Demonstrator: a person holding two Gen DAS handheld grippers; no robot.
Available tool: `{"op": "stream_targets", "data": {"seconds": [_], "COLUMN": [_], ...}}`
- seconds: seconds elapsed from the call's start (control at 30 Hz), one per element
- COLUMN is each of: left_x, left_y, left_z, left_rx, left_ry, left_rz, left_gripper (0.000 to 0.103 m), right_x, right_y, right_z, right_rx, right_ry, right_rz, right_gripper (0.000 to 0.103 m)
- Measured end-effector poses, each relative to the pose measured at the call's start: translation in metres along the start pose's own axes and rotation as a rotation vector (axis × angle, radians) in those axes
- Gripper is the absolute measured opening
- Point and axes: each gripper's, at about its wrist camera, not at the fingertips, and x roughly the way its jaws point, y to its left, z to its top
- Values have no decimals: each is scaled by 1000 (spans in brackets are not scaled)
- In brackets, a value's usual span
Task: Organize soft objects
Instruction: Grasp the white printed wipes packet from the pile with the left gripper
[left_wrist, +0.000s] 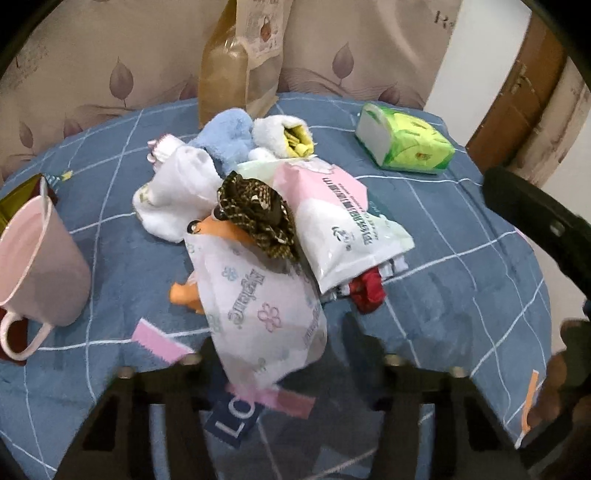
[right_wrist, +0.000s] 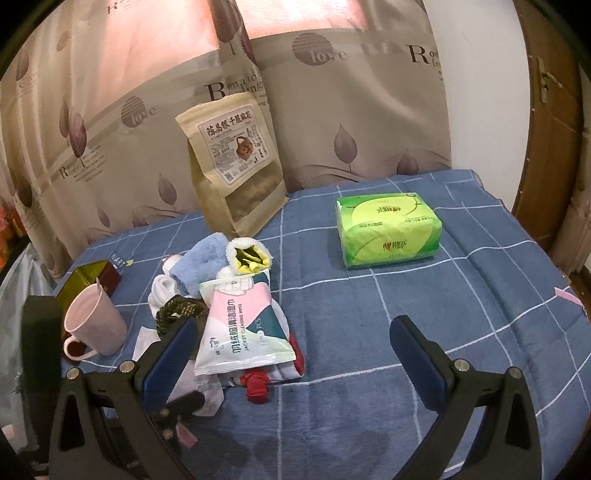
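The left tool is clenched on the near end of a white tissue packet printed with pink flowers — its two dark fingers press in on the packet's lower corner from either side, and the rest of the packet slants up and away over the pile. The pile sits in the middle of a table under a blue checked cloth. On it, just past the held packet, lies a black-and-gold crumpled cloth, with an orange item poking out beneath on the left. To the right of the packet, touching it, lies a pink, white and green pack of jacket cleaning wipes, and a red cloth shows from under its near edge. Farther back are a white sock, a light blue fluffy towel and a white roll with yellow inside.

The right tool is released, its blue-padded fingers wide apart above the cloth; the left one stands in front of the pile's edge, and nothing is gripped.

A green pack of facial tissues lies well apart on the right. A pink mug stands left of the pile, and a brown snack pouch stands upright at the back.
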Motion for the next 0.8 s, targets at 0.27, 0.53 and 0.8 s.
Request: {"op": "stream_targets", "data": {"seconds": [0.27, 0.53, 0.8], "left_x": [-1, -26, -62], "left_y": [9, 11, 23], "left_z": [-3, -17, -26], "left_rx": [-32, -1, 4], "left_ry": [4, -23, -88], "left_rz": [-26, -23, -16], "left_gripper": [11, 11, 11], "right_x": [4, 11, 20], "right_y": [-4, 1, 9], "right_z": [-1, -5, -11], "right_rx": [8, -22, -62], "right_ry": [11, 27, 59], "right_rz": [-4, -12, -5], "right_gripper": [103, 103, 103]}}
